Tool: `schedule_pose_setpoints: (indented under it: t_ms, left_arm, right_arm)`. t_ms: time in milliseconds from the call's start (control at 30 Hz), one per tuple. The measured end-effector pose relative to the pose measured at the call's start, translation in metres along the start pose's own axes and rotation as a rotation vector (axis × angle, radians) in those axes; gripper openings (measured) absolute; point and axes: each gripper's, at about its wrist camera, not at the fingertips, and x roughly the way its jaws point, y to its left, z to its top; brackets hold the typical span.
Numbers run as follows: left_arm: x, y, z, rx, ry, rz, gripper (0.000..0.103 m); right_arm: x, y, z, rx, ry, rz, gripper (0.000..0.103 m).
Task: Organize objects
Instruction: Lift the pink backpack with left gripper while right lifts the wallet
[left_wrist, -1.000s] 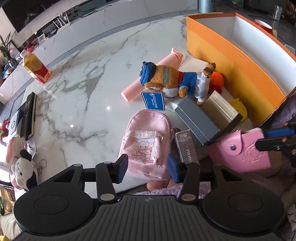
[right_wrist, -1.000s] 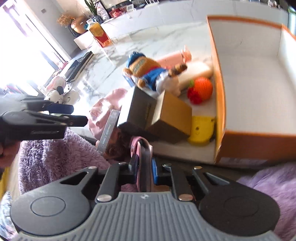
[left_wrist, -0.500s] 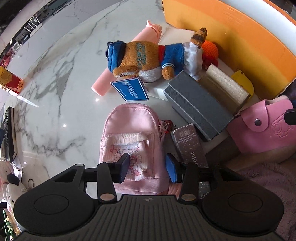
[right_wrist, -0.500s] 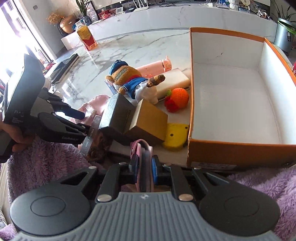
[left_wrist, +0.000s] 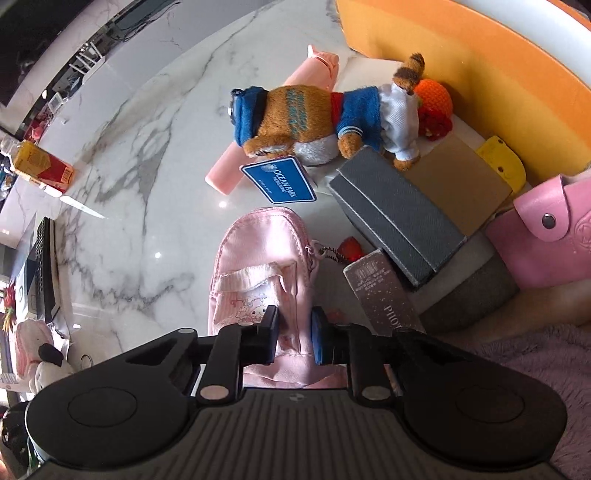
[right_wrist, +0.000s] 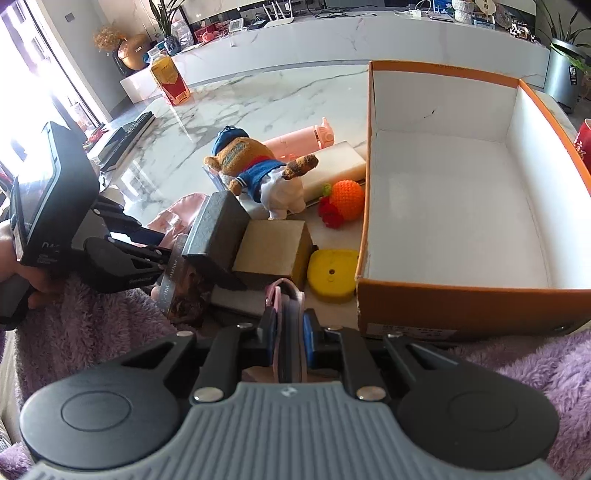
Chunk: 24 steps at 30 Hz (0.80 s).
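Note:
A small pink backpack (left_wrist: 258, 258) lies flat on the marble table, and my left gripper (left_wrist: 295, 336) is closing on it; its blue pads pinch the fabric at the near end. My right gripper (right_wrist: 289, 332) is shut on a pink snap wallet (right_wrist: 284, 295), held on edge just in front of the orange box (right_wrist: 443, 295), whose white inside is empty. In the left wrist view the wallet (left_wrist: 546, 236) hangs at the right. Between them lie a plush bear (left_wrist: 314, 114), a grey box (left_wrist: 395, 218), a tan box (left_wrist: 461, 184) and a glittery carton (left_wrist: 384, 295).
A pink bottle (right_wrist: 295, 142), an orange knitted fruit (right_wrist: 347, 199) and a yellow case (right_wrist: 332, 273) lie beside the orange box's left wall. A yellow-red carton (right_wrist: 170, 81) stands far back; a keyboard (left_wrist: 44, 266) sits at the table's left edge. Purple fleece (right_wrist: 92, 332) covers the near side.
My left gripper came down over the pink backpack and its jaws narrowed from wide apart onto the fabric. The right gripper, still holding the wallet, shifted a little sideways near the box.

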Motion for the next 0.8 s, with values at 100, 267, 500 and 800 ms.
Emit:
schedule_pose_setpoints:
  t_ms: [100,267,500,800]
  left_arm:
    - [-0.013,0.011,-0.001,-0.086,-0.029,-0.026,0.019]
    - [-0.058,0.016,0.001,-0.149,-0.127,-0.02,0.018]
    - [-0.127,0.011,0.02,-0.229,-0.289,-0.118,0.018]
    - [-0.169,-0.014,0.069,-0.294,-0.427,-0.366,0.018]
  right_arm:
    - [-0.005,-0.002,-0.002,0.004,-0.008,0.006,0.016]
    - [-0.018,-0.004,-0.004,-0.006,-0.032,0.042,0.016]
    - [-0.059,-0.009,0.003,-0.012,-0.154,0.094,0.015]
    - [-0.119,-0.054,0.02,0.094,-0.377,0.021,0.015]
